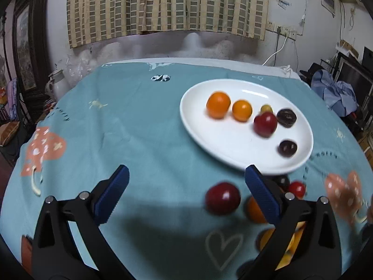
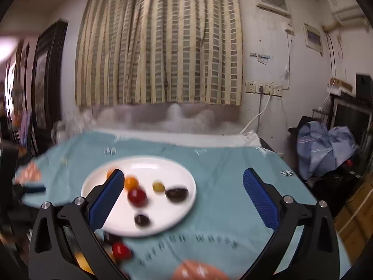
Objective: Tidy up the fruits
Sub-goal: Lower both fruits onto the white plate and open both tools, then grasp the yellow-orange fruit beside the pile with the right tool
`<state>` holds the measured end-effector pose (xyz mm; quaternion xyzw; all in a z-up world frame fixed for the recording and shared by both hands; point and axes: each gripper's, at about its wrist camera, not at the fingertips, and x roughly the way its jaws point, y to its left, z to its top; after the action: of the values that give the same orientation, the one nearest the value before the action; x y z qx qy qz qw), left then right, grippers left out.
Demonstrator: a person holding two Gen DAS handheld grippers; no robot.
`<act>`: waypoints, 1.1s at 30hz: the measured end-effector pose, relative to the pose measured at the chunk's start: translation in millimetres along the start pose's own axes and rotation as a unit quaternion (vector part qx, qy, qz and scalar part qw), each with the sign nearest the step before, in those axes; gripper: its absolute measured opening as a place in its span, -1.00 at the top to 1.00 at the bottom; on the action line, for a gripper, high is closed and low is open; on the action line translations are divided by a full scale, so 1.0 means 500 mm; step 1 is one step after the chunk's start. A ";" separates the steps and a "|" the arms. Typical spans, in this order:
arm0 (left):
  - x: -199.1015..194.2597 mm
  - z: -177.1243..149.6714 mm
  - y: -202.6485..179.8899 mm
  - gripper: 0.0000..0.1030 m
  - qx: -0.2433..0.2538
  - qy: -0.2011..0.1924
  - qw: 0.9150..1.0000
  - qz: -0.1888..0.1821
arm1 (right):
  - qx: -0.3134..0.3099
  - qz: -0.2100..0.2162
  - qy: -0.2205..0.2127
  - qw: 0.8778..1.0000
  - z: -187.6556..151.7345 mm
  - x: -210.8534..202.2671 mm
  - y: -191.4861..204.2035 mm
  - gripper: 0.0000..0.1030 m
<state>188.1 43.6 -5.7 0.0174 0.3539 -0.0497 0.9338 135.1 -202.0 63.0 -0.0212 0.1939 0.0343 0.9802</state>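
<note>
Both your left gripper (image 1: 186,194) and right gripper (image 2: 184,198) are spread wide, holding nothing. The loose plum (image 1: 222,198) lies just right of the left gripper's centre, near of the plate (image 1: 198,137).

Plate (image 1: 195,126): one. On it: two oranges (image 1: 218,104), one red fruit (image 1: 265,124), one small yellow fruit (image 1: 266,108), two dark fruits (image 1: 286,117).
</note>
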 end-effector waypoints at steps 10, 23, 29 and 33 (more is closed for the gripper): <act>0.011 -0.050 -0.016 -0.96 0.035 0.028 0.999 0.023 | -0.019 0.083 0.149 0.985 -0.104 0.012 0.090 -0.97; 0.031 -0.056 -0.026 -0.96 0.058 0.051 0.996 0.032 | -0.046 0.107 0.252 0.961 -0.164 0.034 0.133 -0.97; 0.030 -0.054 -0.025 -0.96 0.056 0.051 0.997 0.035 | -0.039 0.003 0.233 0.972 -0.144 0.050 0.069 -0.97; 0.021 -0.056 -0.023 -0.96 0.053 0.048 0.997 0.021 | 0.006 0.070 0.220 0.973 -0.130 0.039 0.043 -0.97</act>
<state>176.5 33.2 -33.6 0.0764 0.3947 -0.0475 0.9144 127.0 -183.0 -5.0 -0.0091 0.4057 0.0962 0.9089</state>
